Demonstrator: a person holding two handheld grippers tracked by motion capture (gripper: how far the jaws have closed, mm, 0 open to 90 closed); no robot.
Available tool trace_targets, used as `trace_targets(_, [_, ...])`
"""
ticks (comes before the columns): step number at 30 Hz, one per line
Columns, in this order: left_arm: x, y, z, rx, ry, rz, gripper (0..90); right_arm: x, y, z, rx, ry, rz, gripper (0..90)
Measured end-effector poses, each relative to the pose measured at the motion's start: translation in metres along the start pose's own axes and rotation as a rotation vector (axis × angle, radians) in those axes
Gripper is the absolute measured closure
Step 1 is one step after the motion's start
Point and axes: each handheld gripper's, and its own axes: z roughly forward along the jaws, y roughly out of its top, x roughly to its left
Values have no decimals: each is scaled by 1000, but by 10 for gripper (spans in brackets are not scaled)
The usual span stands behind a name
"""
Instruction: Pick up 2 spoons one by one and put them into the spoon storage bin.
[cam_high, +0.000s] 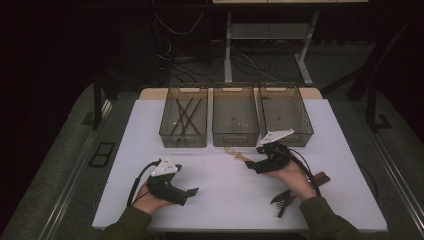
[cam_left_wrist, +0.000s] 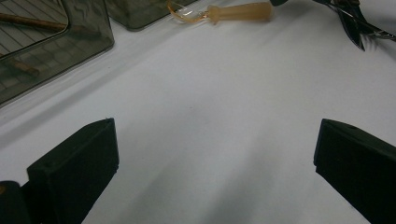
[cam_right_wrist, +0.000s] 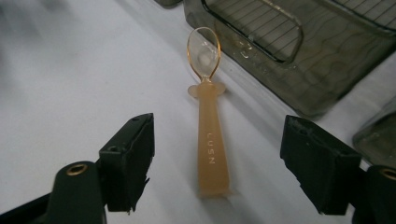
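1. The right gripper (cam_high: 253, 164) sat low over the white table (cam_high: 220, 195), pointing at a small translucent amber spoon (cam_right_wrist: 211, 135).
2. In the right gripper view its jaws stood apart on either side of the spoon's handle, with bare table showing between each pad and the handle; nothing was clamped.
3. The spoon lay flat on the table just in front of the middle bin (cam_high: 235, 121), its clear bowl toward the bins and its thick handle toward the person.
4. The handle carried raised letters along its length.
5. The left gripper (cam_high: 192, 192) rested at the near left of the table, well apart from the spoon, held in the person's left hand (cam_high: 150, 200).
6. Its jaws stood wide open over bare tabletop, gripping nothing.
7. Three smoky plastic bins stood in a row at the far edge; the left bin (cam_high: 184, 121) held chopsticks (cam_high: 183, 116).
8. Dark cutlery, including a fork (cam_high: 283, 199), lay beside the right forearm.
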Motion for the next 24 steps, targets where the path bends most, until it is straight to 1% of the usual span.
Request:
trace_targets(2, [0,0,0,2,0,2,0,0,1,3,7,13,-4,326])
trace_targets(6, [0,0,0,4,-3,6,0,0,0,9,32,9,-13,386])
trace_targets(8, [0,0,0,4,-2,4,0,0,-1,10,46,14,-20,439])
trace_targets(13, [-1,0,0,3,-7,2,0,2,-3,14,73,-1,-36,463])
trace_targets(14, [-1,0,0,3,-7,3,0,2,-4,15,76,0,-33,471])
trace_targets(17, [0,-1,1,4,-8,4,0,1,-5,17,95,-1,-41,518])
trace_targets(20, [-1,-1,1,8,-9,8,0,1,-6,16,97,-6,-50,557])
trace_targets(22, [-1,-1,1,13,-12,15,0,1,-7,16,94,-14,-76,577])
trace_targets(24, [-1,-1,2,13,-12,14,0,2,-7,17,92,-20,-88,593])
